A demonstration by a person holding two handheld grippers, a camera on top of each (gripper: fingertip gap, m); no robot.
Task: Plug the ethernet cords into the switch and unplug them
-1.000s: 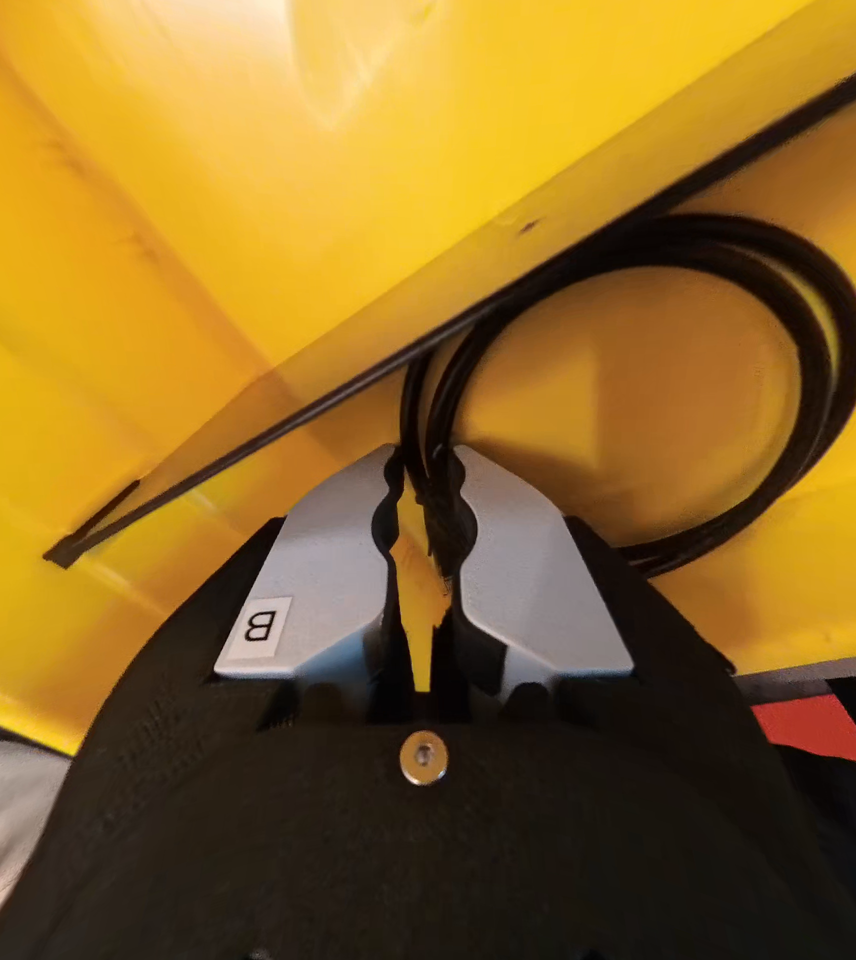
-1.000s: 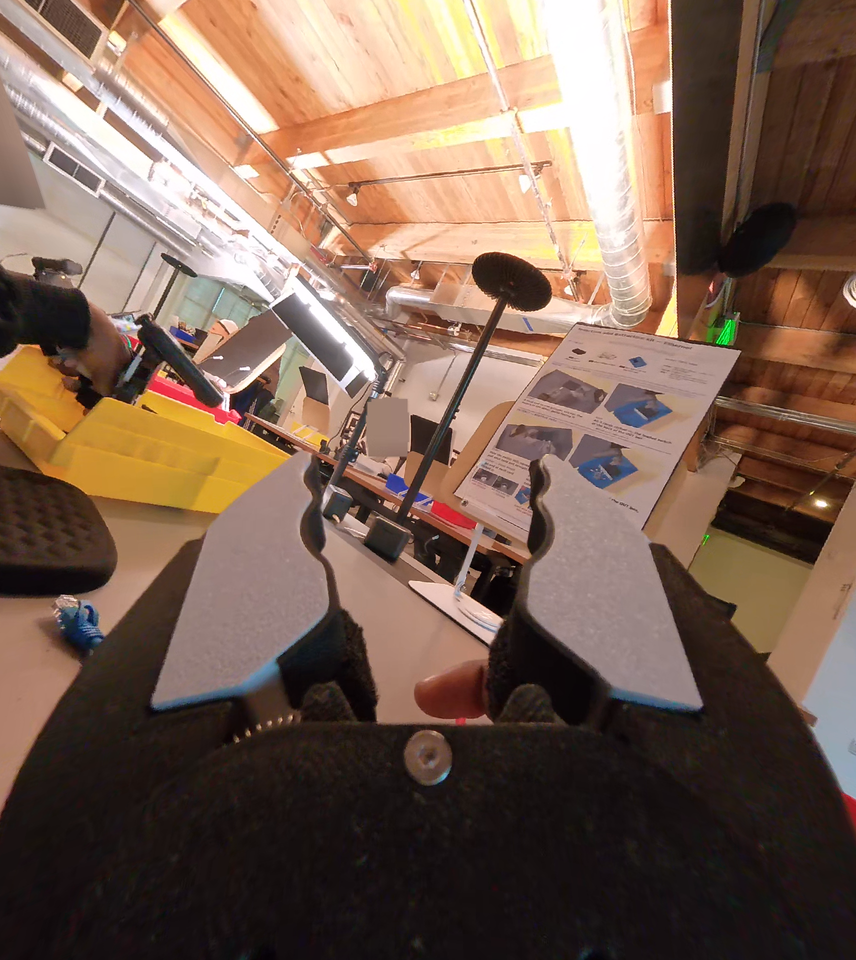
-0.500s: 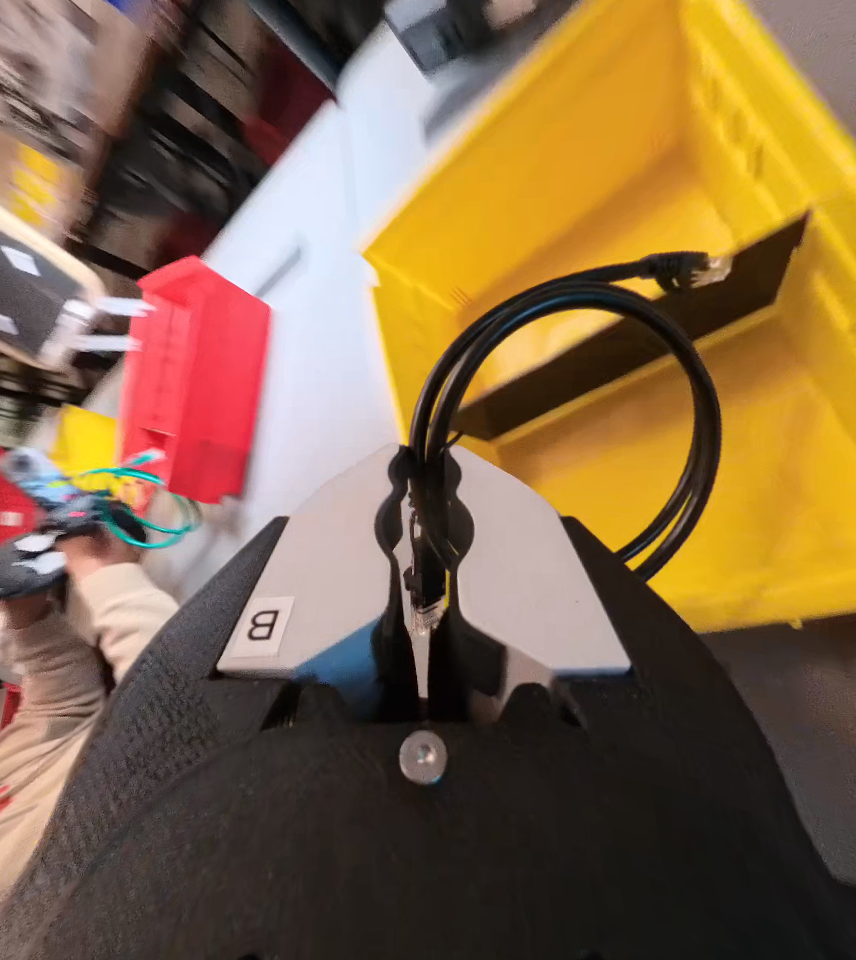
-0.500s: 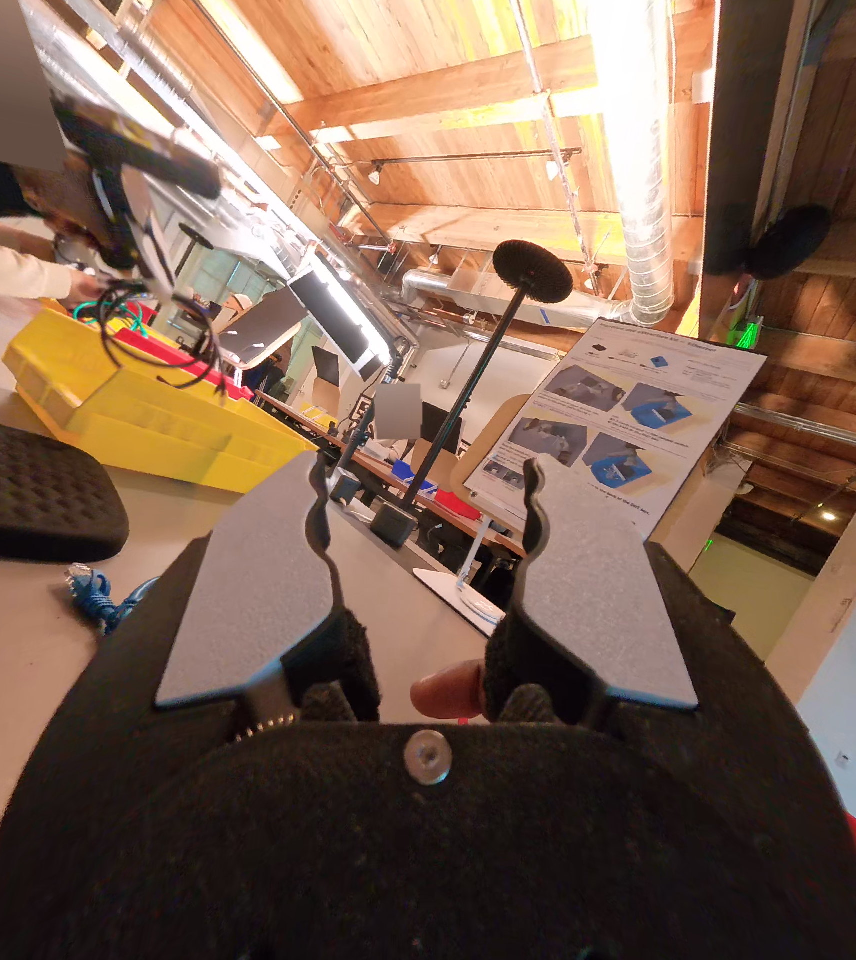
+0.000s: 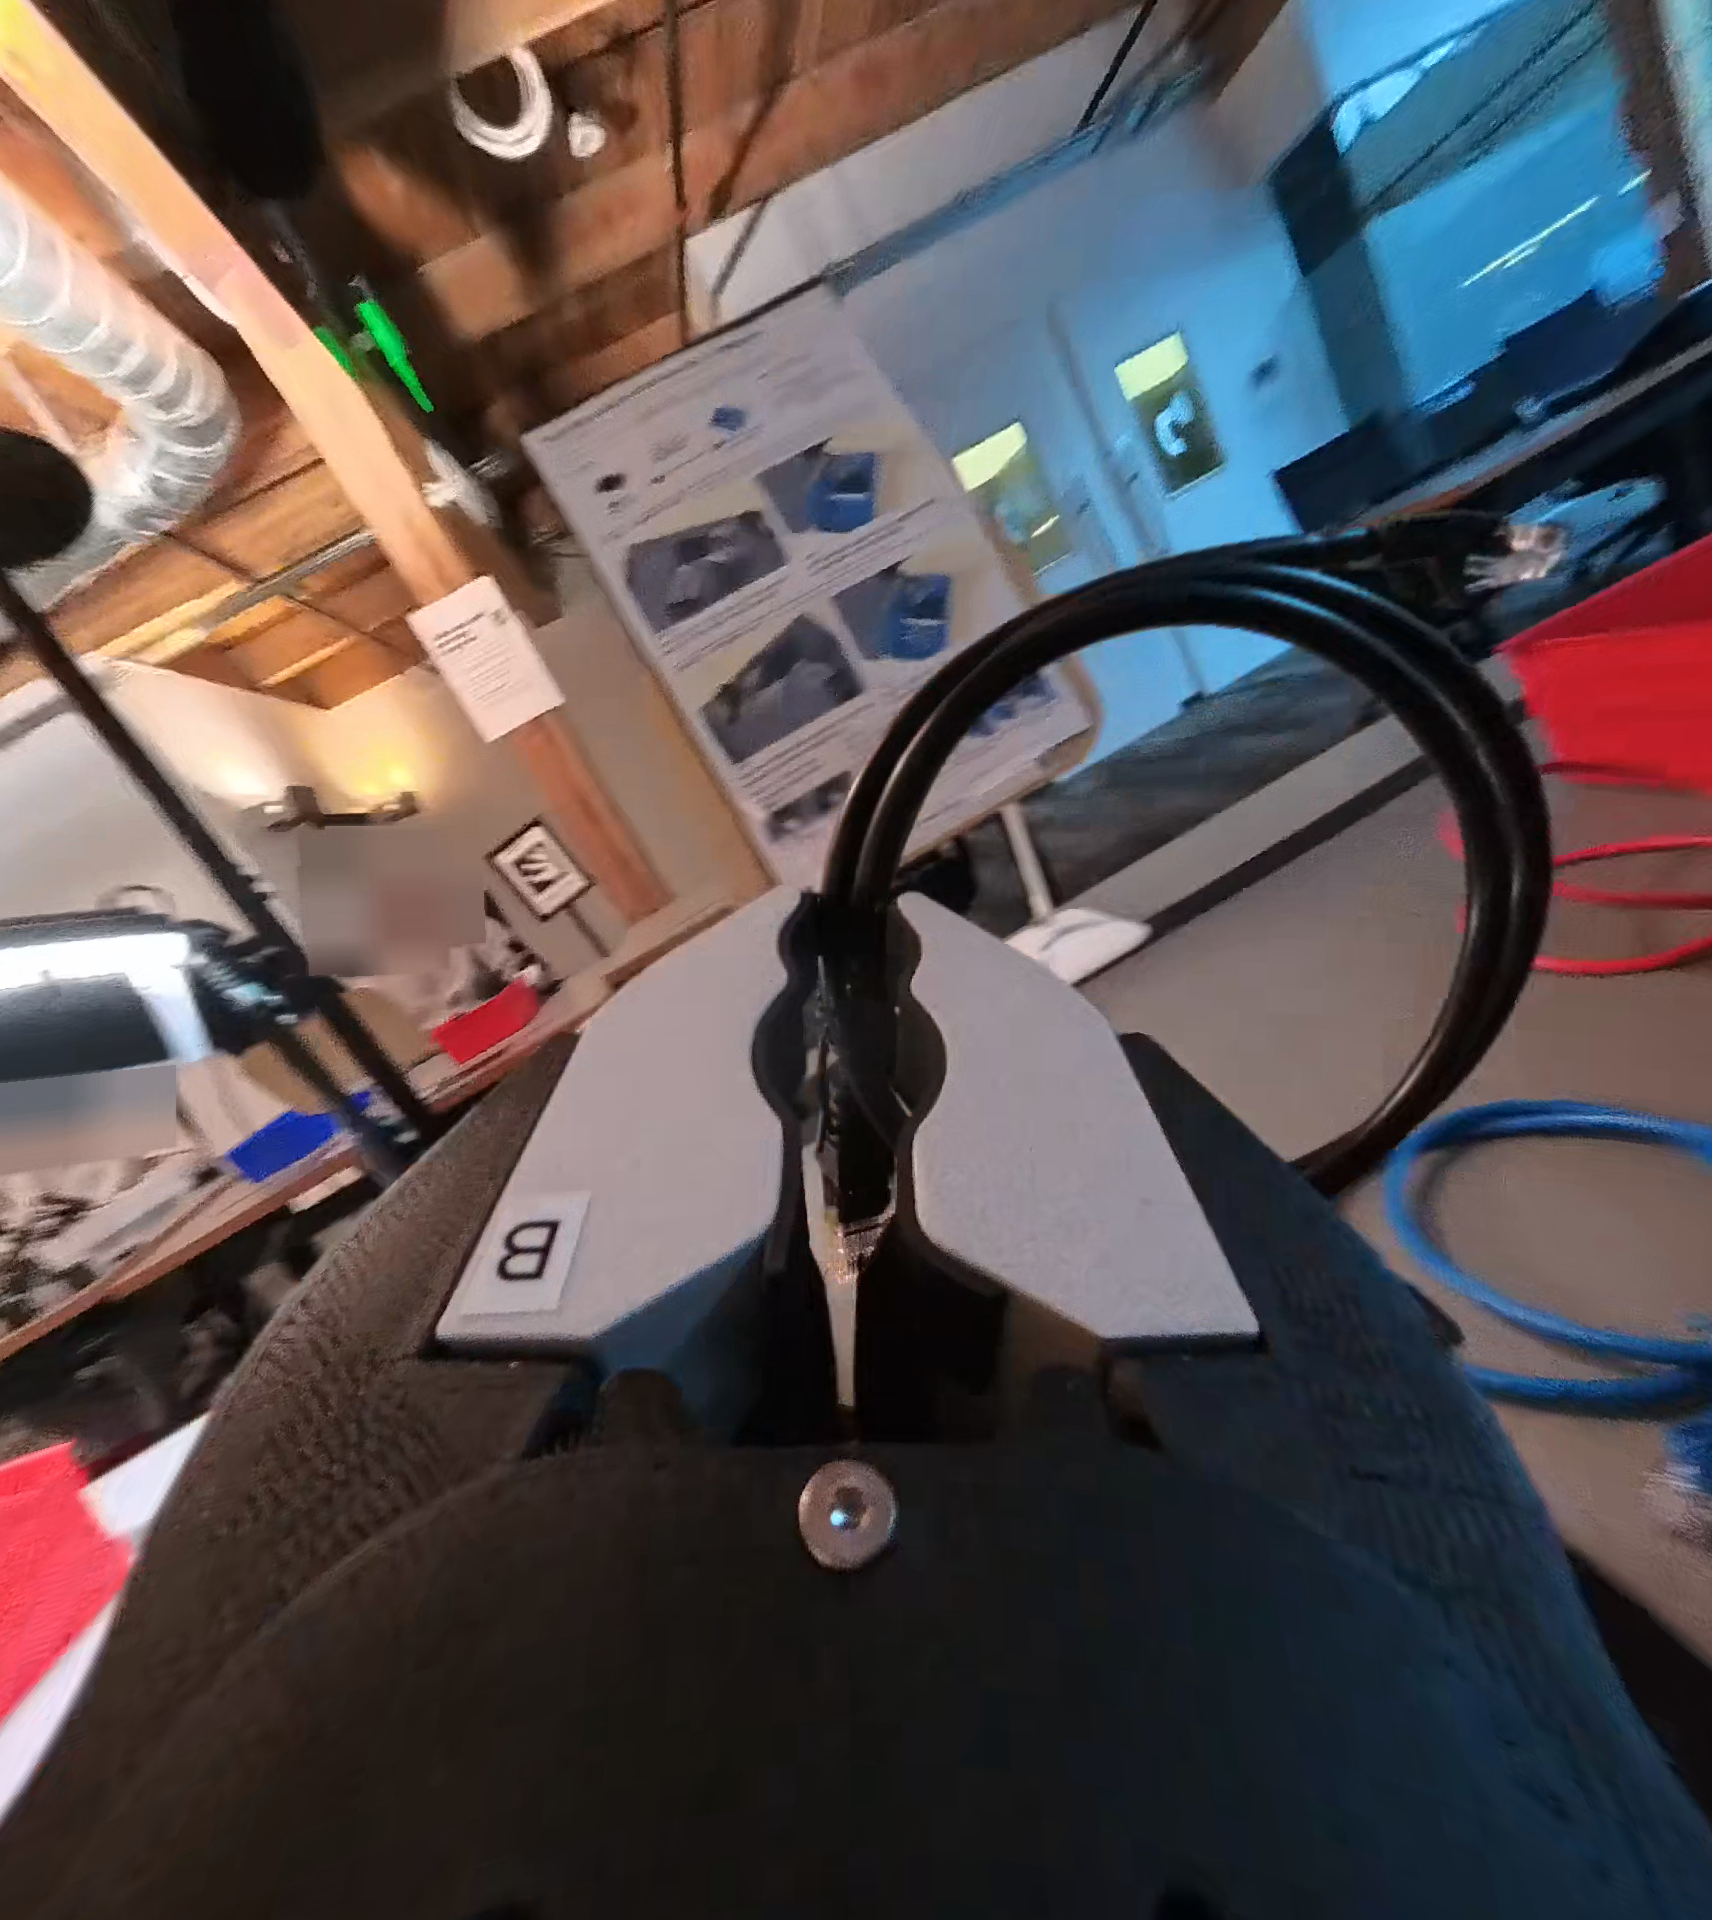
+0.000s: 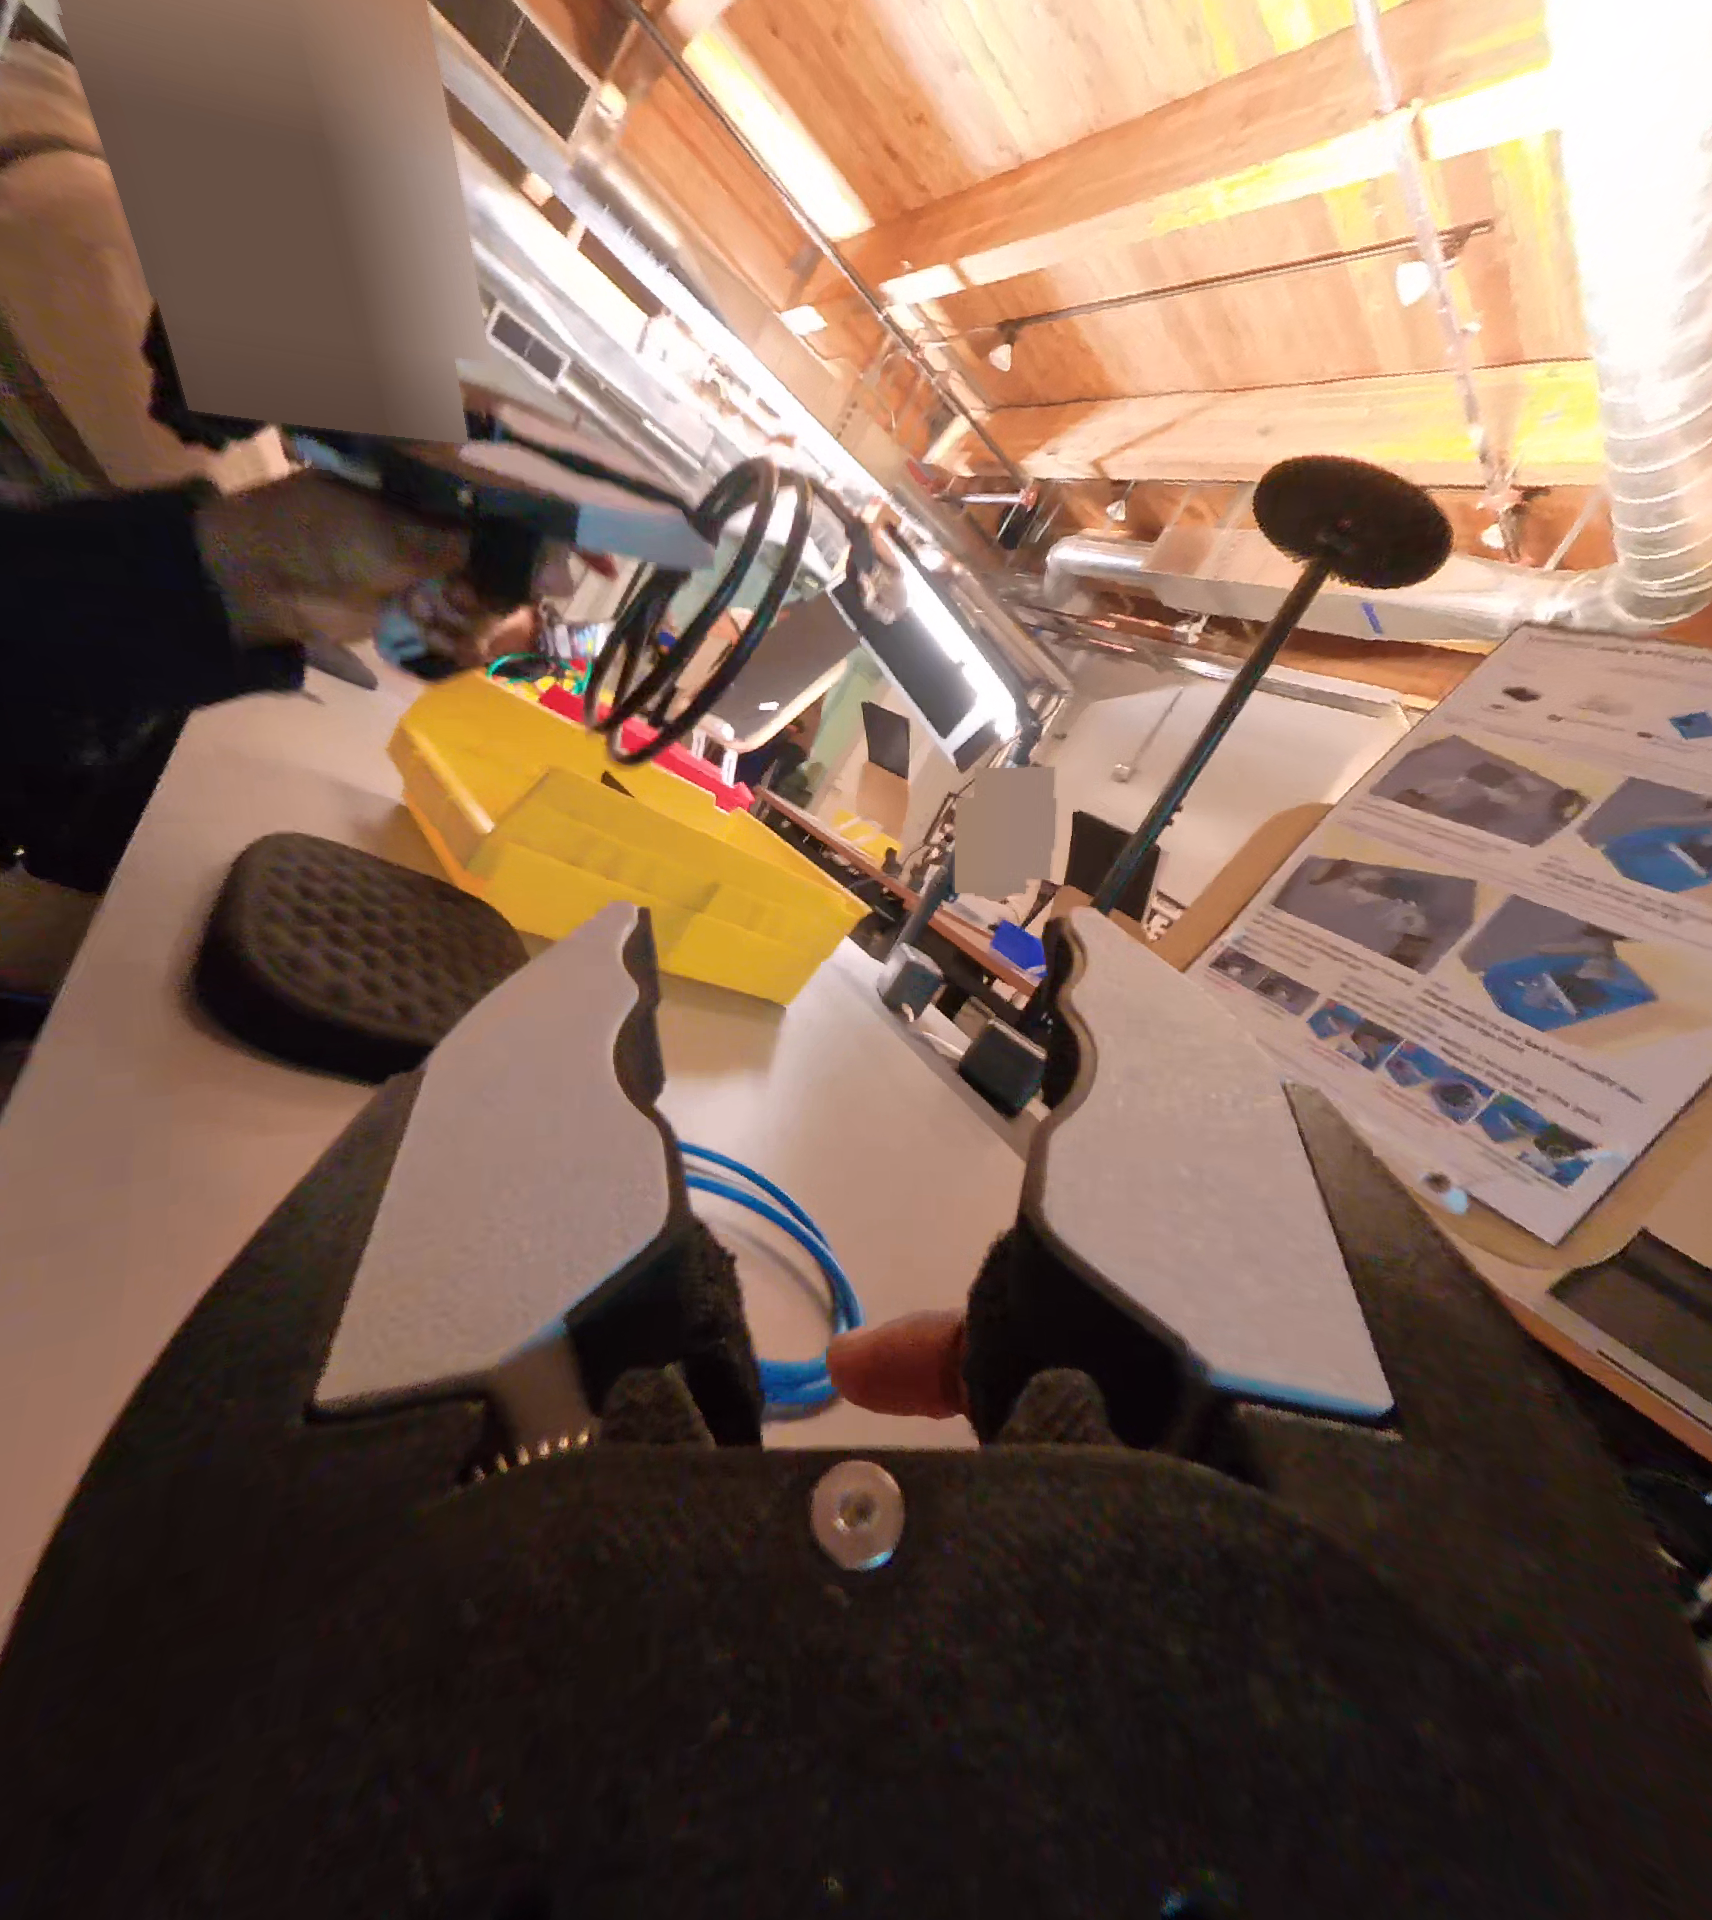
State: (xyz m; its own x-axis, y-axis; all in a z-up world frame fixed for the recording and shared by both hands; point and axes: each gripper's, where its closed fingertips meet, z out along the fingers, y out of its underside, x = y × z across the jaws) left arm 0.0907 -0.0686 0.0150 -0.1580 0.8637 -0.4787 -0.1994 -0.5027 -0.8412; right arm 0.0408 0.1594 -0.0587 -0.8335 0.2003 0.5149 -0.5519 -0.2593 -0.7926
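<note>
My left gripper is shut on a coiled black ethernet cord. One plug sits between the jaws and the other plug sticks out at the top of the loop. In the right wrist view the left gripper holds the black coil in the air above the yellow bin. My right gripper is open and empty, low over the table. A blue ethernet cord lies coiled on the table just under it and also shows in the left wrist view. No switch shows.
A black textured pad lies left of the right gripper. A red bin with a red cord stands at the right. A poster board and a black lamp pole stand behind the table. A person's sleeve is at the left. The grippers' ends are close to 25 cm from one another.
My left gripper has lifted the black cord out of the yellow bin and swung it up over the table. My right gripper has tilted down, still open, showing more of the blue cord.
</note>
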